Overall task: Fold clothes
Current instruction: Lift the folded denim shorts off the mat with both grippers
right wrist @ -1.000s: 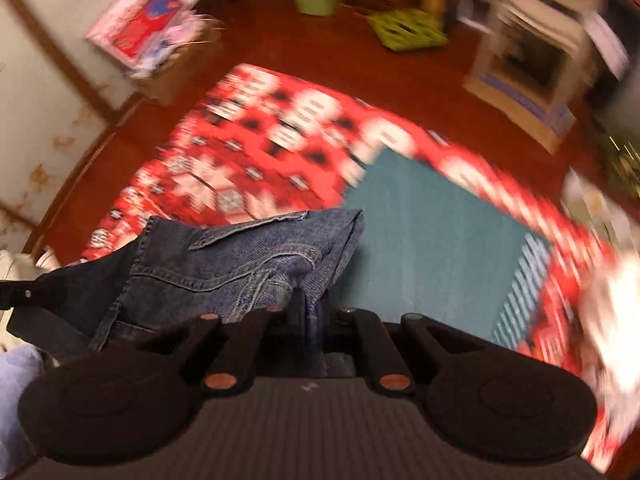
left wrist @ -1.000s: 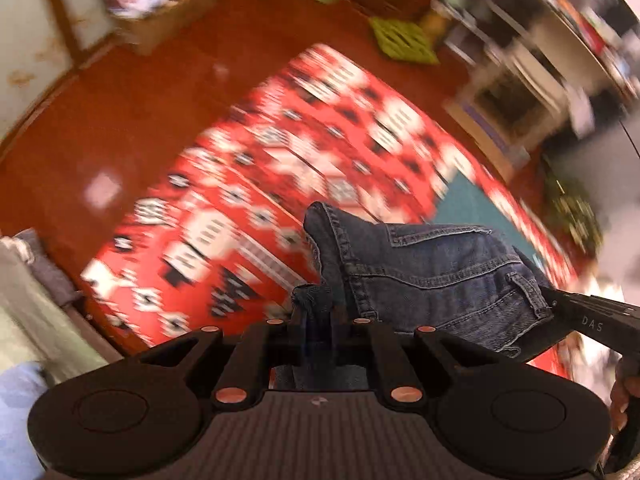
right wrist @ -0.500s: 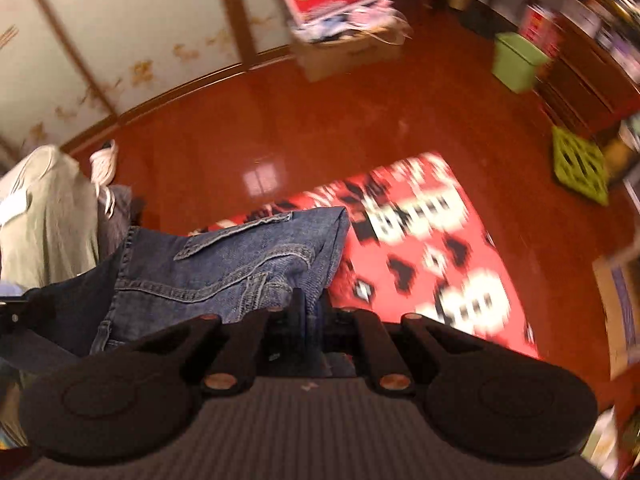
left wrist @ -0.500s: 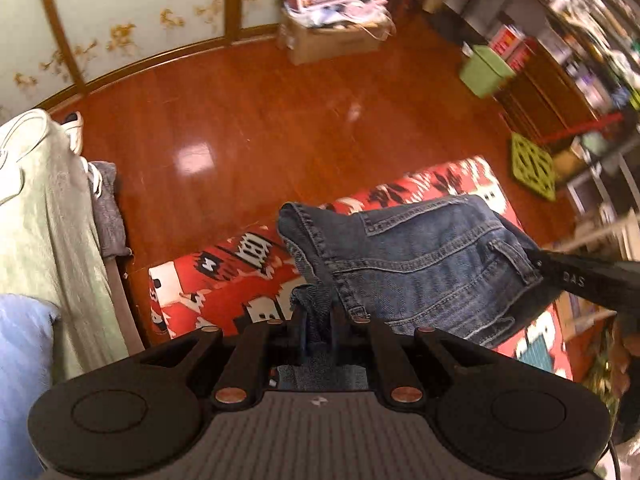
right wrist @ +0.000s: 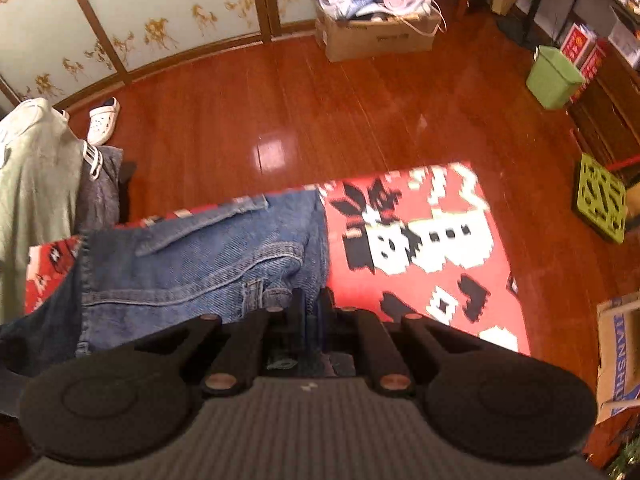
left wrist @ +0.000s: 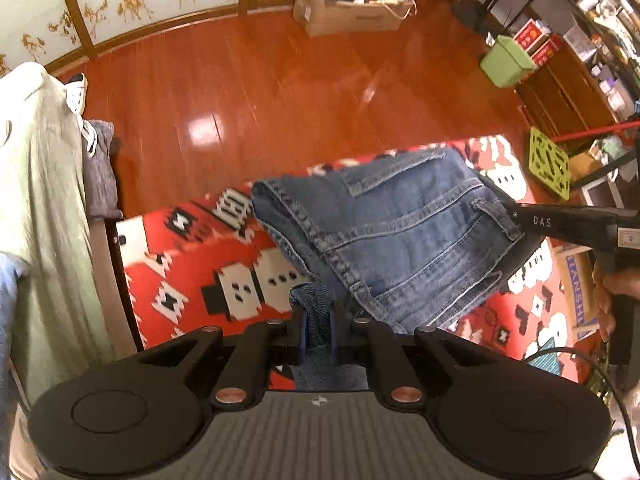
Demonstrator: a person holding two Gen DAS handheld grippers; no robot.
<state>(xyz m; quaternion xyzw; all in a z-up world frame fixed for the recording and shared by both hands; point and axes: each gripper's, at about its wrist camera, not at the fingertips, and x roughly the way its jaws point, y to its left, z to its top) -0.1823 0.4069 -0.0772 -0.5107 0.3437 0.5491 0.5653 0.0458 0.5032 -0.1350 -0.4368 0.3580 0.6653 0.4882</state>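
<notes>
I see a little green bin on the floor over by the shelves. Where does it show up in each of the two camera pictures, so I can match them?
Left wrist view: the green bin stands upper right on the wooden floor, beside the dark shelves.
Right wrist view: the green bin is again upper right, near the edge.
Shared landmark: the cardboard box against the back wall, left of the bin in both.
</notes>
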